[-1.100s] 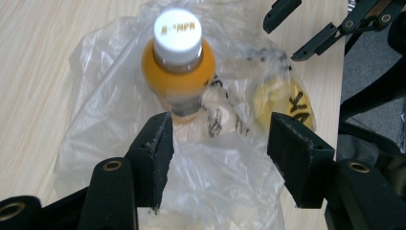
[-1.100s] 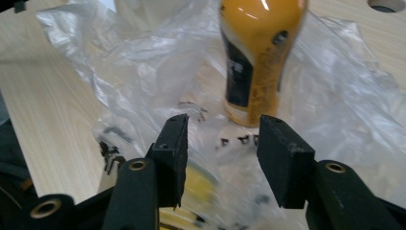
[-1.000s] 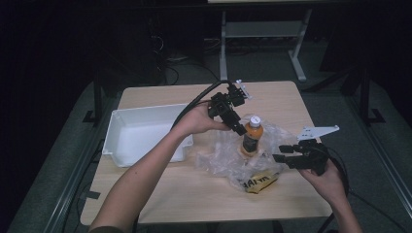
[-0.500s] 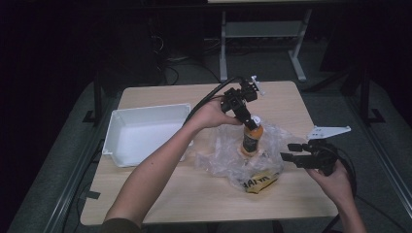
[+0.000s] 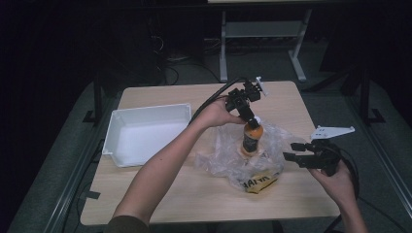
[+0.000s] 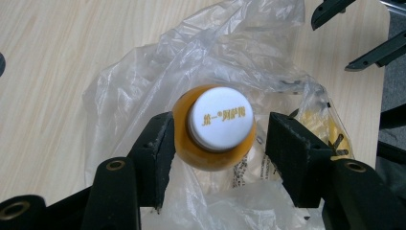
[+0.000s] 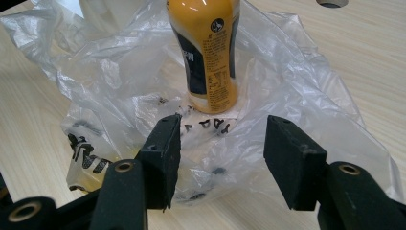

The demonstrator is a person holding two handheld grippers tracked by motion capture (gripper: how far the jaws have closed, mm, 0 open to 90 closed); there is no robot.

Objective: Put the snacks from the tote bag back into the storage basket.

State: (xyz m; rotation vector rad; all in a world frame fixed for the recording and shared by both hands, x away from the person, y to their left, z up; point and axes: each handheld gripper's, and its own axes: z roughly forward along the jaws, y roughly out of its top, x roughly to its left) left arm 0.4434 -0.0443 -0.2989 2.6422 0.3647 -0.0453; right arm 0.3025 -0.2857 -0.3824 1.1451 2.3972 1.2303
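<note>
White plastic bin [image 5: 145, 133] sits at the left of the wooden worktop [image 5: 160, 199], open side up. Middle: orange drink bottle [image 5: 252, 138] stands upright on a crumpled clear plastic bag [image 5: 228, 155], well apart from the bin. Left gripper [image 5: 248, 116] comes down over the bottle top; high view doesn't resolve its fingers. Left gripper view looks straight down on the white cap [image 6: 220, 118] with gold print: fingers [image 6: 155, 143] wide apart either side of the bottle neck, left one touching or nearly touching the orange shoulder, right one clear of it, nothing clamped. Yellow printed packet [image 5: 260, 182] lies in the bag's near part. Right gripper [image 5: 297, 151] hovers just right of the bag, fingers open, holding nothing. Right gripper view adds the bottle's dark label [image 7: 203, 48] and black lettering on the bag [image 7: 206, 125].
</note>
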